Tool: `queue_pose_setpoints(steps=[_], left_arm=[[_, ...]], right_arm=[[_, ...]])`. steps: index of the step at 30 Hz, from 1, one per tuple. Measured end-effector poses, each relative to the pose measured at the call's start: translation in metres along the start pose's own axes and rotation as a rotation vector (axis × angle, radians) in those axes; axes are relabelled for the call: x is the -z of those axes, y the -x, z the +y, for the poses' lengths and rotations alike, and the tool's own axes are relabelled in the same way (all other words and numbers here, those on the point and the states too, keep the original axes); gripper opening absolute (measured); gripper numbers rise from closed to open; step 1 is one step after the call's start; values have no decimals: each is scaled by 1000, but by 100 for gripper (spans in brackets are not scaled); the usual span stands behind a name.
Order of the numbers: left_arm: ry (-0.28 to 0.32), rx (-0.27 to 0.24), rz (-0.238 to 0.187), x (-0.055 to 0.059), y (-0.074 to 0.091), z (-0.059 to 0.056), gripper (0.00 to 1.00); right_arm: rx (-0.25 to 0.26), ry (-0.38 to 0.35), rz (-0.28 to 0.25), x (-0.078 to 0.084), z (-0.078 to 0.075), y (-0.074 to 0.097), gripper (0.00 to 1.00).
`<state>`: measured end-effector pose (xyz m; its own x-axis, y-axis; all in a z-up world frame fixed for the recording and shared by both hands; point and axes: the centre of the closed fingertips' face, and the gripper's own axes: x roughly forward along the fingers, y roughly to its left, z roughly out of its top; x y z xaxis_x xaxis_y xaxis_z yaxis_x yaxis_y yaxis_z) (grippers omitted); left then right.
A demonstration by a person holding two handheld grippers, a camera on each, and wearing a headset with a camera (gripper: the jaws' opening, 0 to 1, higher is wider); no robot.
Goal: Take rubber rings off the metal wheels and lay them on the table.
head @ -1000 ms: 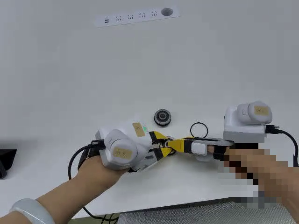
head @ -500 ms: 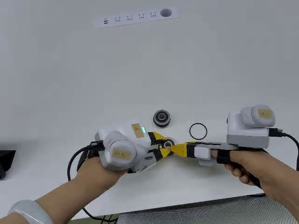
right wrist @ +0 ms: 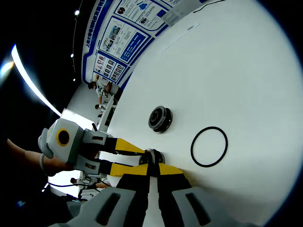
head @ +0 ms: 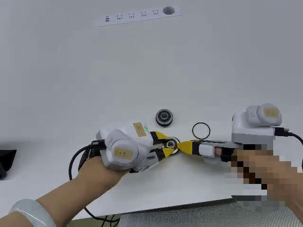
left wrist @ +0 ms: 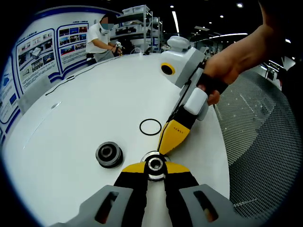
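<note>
My left gripper point(head: 165, 147) point(left wrist: 155, 169) is shut on a small metal wheel point(head: 171, 143) point(left wrist: 155, 164), held just above the table. From the right, my right gripper point(head: 182, 147) point(right wrist: 150, 166) meets it, its yellow jaws pinched together on the rim of that wheel point(right wrist: 153, 156), where its rubber ring sits. In the left gripper view the right gripper point(left wrist: 166, 145) comes in from the upper right. One loose black rubber ring point(head: 201, 131) point(left wrist: 150, 126) point(right wrist: 209, 146) lies flat on the table. A second wheel point(head: 164, 117) point(left wrist: 109, 154) point(right wrist: 160, 118) with a dark ring stands beyond.
A white power strip point(head: 137, 15) lies at the far edge of the white table point(head: 71, 80). A black cable point(head: 75, 161) trails from the left gripper. A dark object point(head: 5, 161) sits at the left edge. Mesh flooring point(left wrist: 265, 142) lies beyond the table's near edge.
The right gripper has drifted slightly to the right. Both grippers stay at the held wheel, and the loose ring and the second wheel lie as before.
</note>
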<state>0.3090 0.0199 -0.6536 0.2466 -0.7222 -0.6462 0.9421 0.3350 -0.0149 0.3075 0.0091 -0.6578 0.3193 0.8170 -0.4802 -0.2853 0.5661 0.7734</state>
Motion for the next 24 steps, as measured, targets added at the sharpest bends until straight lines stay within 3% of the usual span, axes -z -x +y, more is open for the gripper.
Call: queue_pose_setpoints(steps=[14,24], left_arm=[[0,0,1,0,0,0,13],[-3,0,4,0,0,0,13]], right_arm=[[-1,20,-7,-3,-2,1,2],[-15,26,-13,-3,4,1,2]])
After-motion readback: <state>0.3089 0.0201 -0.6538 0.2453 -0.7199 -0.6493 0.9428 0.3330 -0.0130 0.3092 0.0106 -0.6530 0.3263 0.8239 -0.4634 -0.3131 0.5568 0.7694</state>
